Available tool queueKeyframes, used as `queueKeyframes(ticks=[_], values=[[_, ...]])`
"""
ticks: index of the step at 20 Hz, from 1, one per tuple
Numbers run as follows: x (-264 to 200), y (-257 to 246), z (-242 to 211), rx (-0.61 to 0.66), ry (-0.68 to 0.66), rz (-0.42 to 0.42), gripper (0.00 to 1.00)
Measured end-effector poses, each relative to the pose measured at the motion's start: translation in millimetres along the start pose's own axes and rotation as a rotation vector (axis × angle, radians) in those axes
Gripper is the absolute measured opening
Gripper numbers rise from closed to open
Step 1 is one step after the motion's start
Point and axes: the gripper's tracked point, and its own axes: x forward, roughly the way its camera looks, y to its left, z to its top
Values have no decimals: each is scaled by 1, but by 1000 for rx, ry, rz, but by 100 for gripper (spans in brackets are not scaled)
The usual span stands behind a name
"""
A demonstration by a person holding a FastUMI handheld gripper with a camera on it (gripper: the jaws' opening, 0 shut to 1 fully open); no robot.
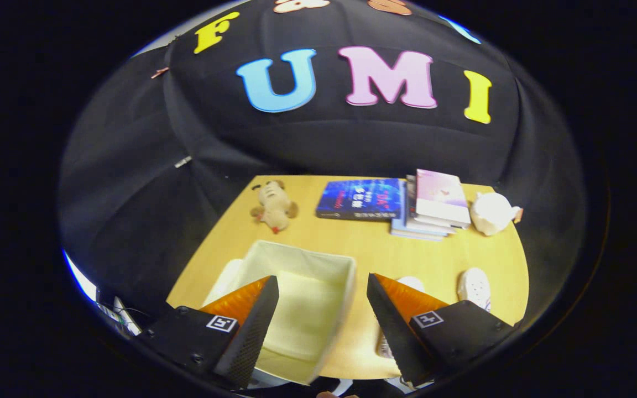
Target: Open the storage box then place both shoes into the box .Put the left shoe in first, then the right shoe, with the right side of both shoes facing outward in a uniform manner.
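My fingers spread wide, gripping nothing, above the bench. Open storage box lies between and under them. One shoe sits just right of the right finger; another shoe peeks out behind that finger.

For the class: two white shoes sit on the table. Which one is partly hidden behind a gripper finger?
The shoe next to the open box; the open gripper's finger covers most of it. The other shoe lies farther from the box, in plain sight.
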Motion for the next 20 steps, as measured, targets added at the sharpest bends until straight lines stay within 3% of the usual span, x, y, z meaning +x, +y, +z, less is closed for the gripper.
queueKeyframes(ticks=[3, 7, 12, 17, 20], values=[[7, -64, -42, 2, 70, -77, 98], [30, -114, -103, 27, 198, -103, 99], [67, -147, -165, 11, 329, -95, 99], [98, -164, -186, 51, 369, -72, 98], [109, -157, -195, 84, 390, -8, 82]])
